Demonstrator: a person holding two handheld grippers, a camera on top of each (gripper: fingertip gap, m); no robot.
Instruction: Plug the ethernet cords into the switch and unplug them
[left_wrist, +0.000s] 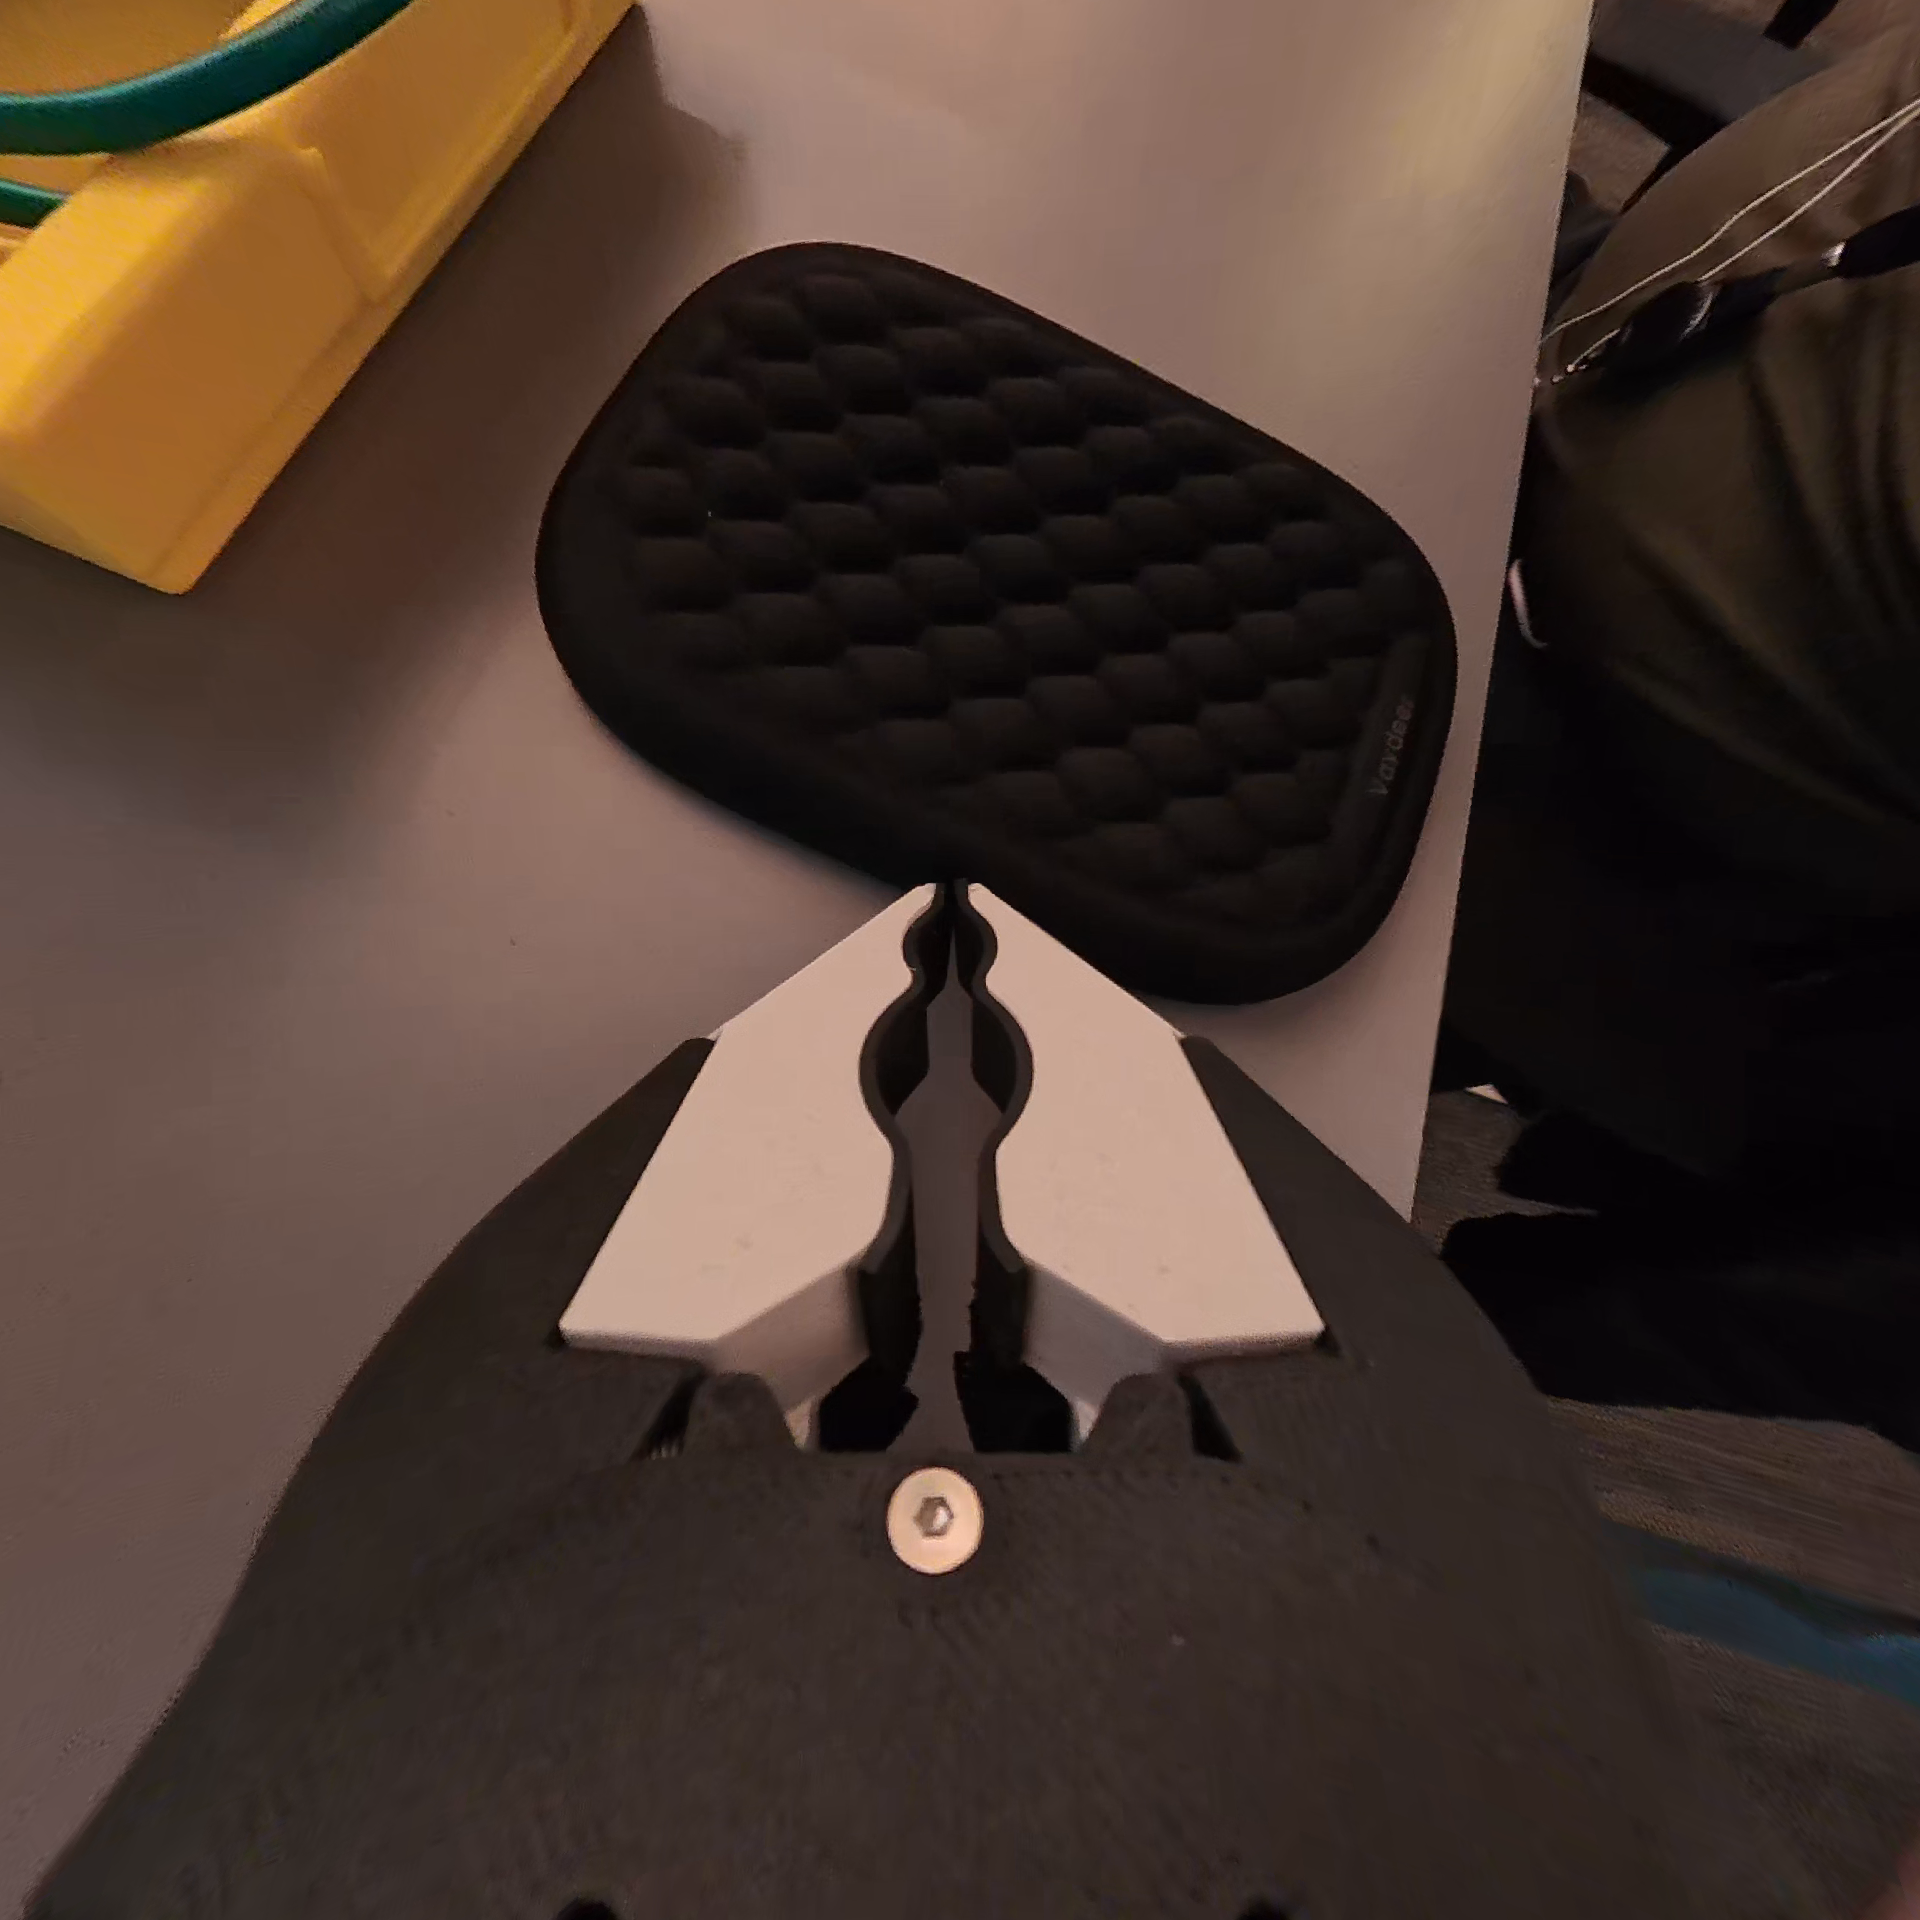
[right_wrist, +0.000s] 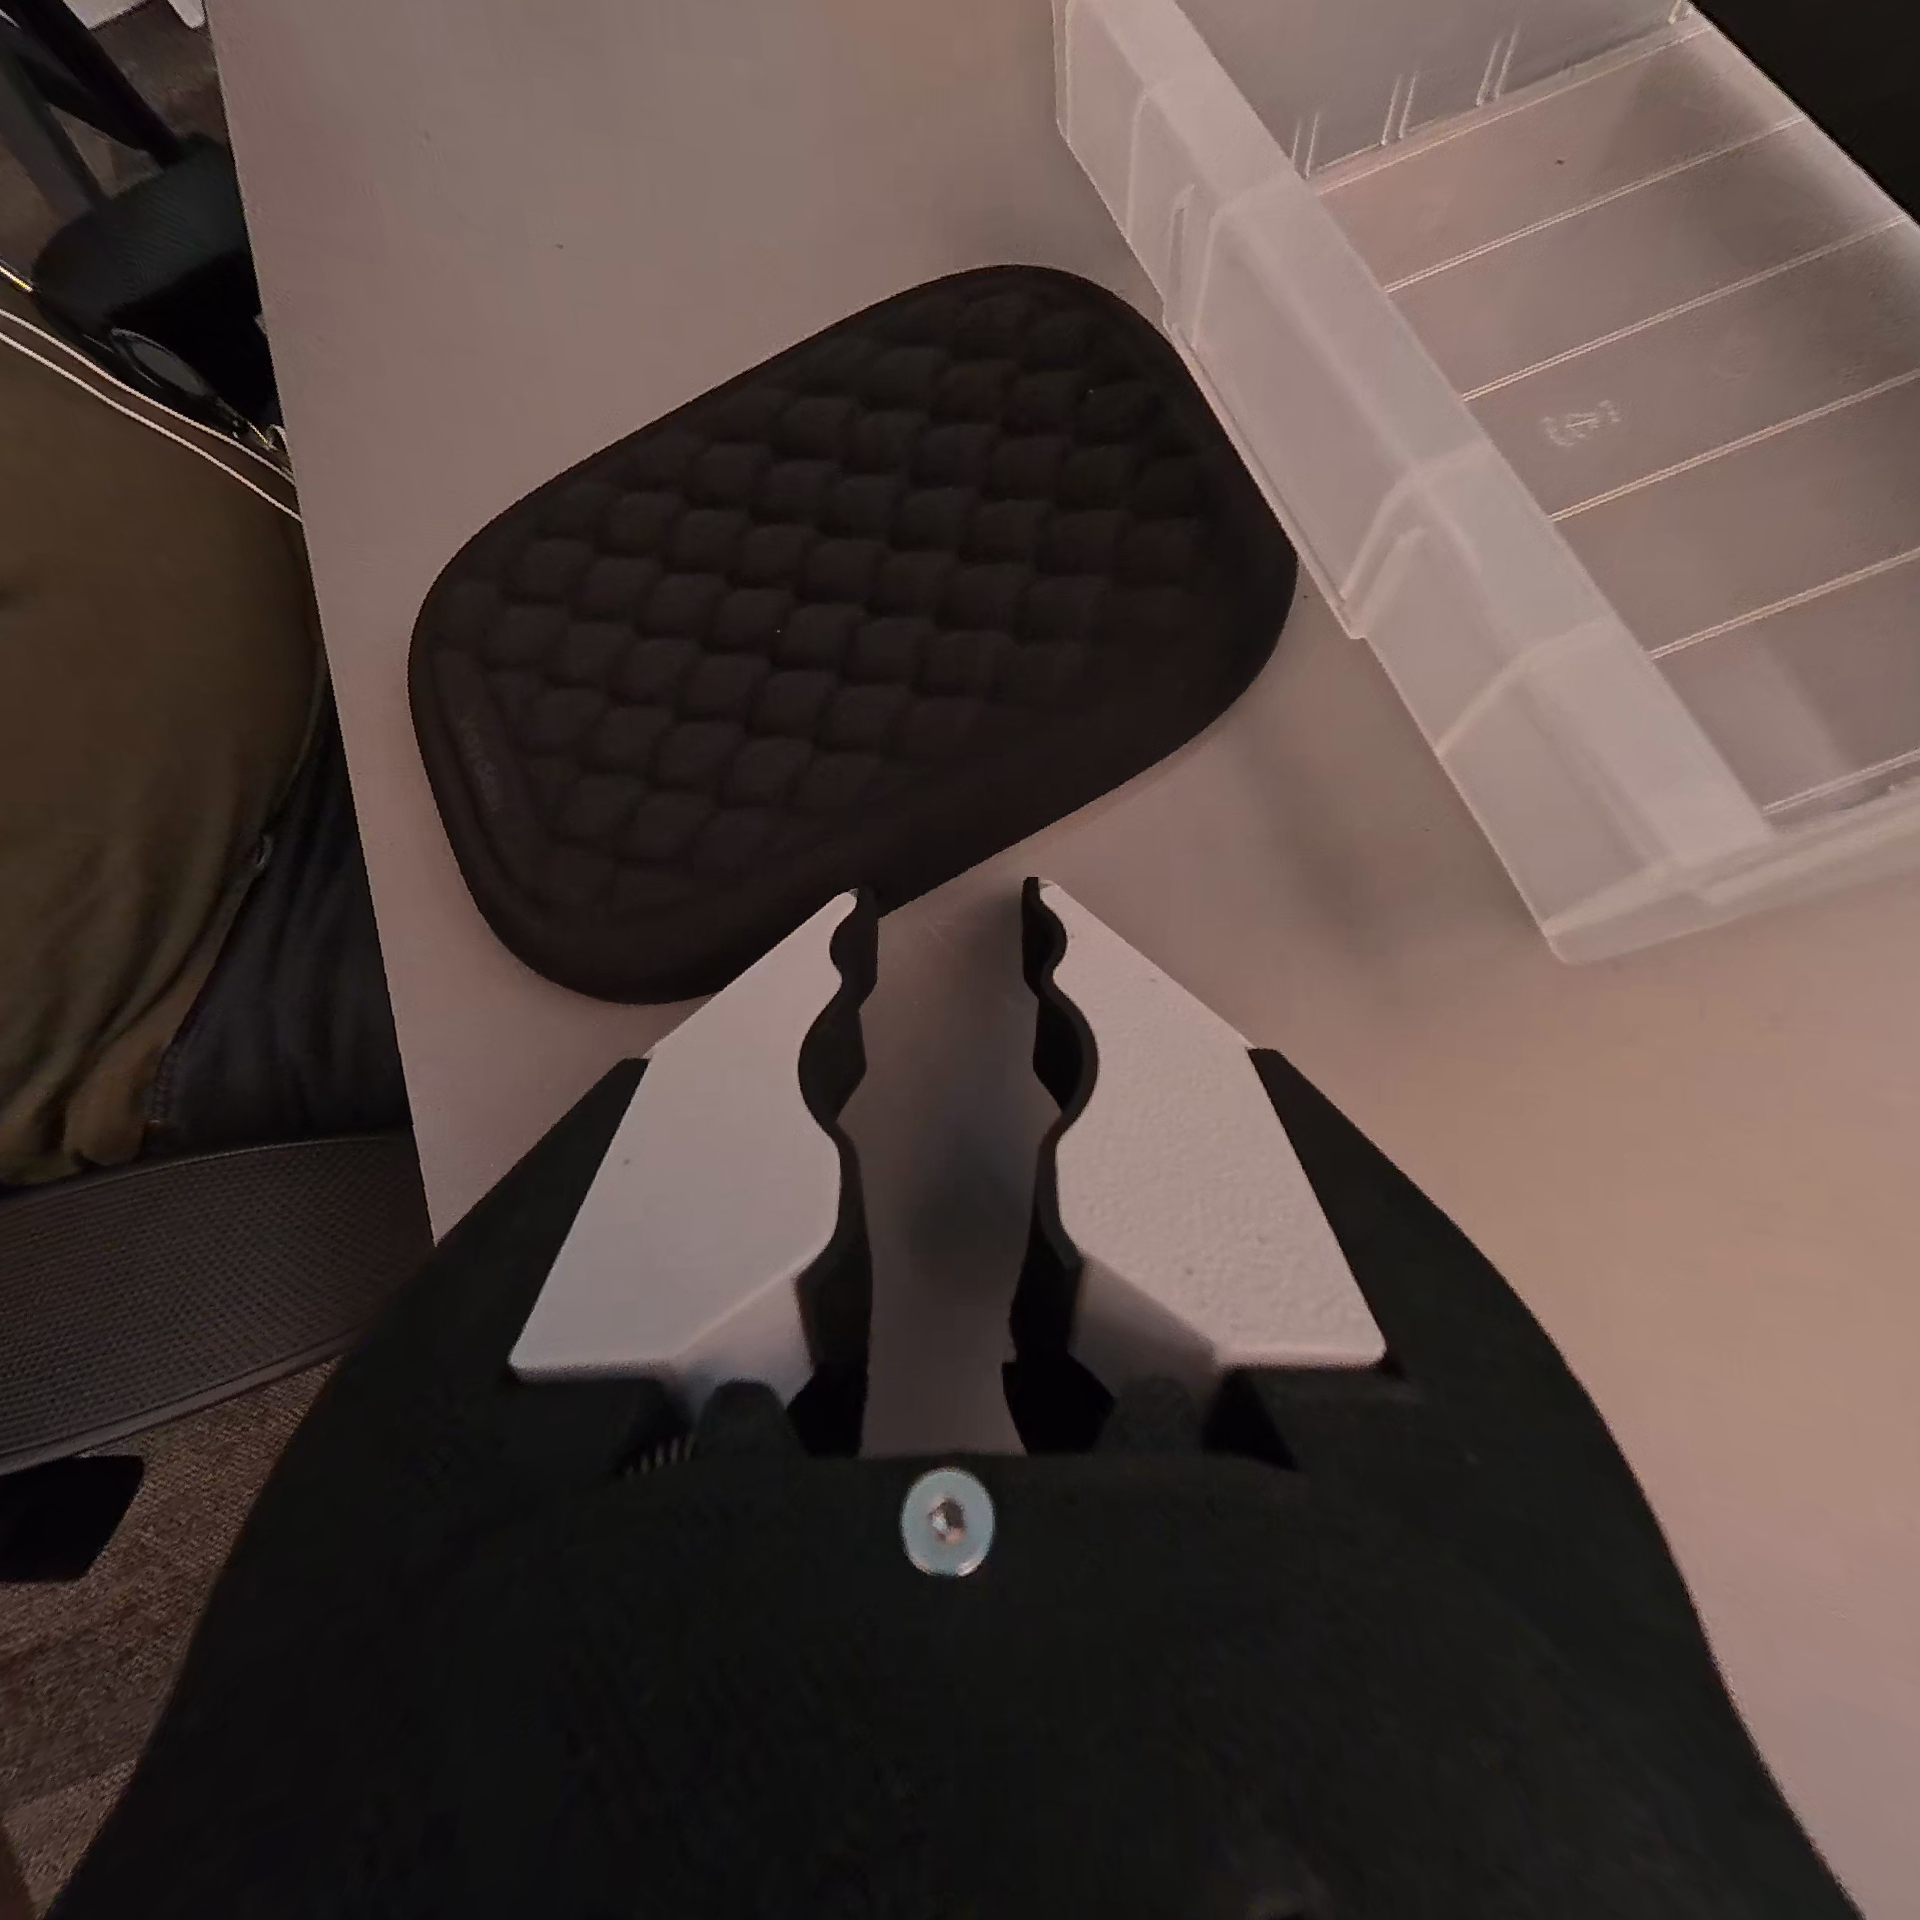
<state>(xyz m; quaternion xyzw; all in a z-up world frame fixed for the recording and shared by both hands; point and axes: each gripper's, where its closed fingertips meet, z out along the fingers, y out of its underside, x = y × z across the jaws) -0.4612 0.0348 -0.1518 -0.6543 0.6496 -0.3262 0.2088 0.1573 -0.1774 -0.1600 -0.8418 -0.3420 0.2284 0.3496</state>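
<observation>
My left gripper is shut with nothing between its pads; its tips hover at the near edge of a black honeycomb-textured pad on the white table. A green cord lies in a yellow bin at the upper left of the left wrist view. My right gripper is open and empty above the bare table, just off the near edge of a black honeycomb pad. No switch shows in either view.
A clear plastic compartment box lies at the upper right of the right wrist view. A person in olive clothing sits at the table's edge; the clothing and a mesh chair seat show at the left of the right wrist view. Tip to tip, the grippers are about 65 cm apart.
</observation>
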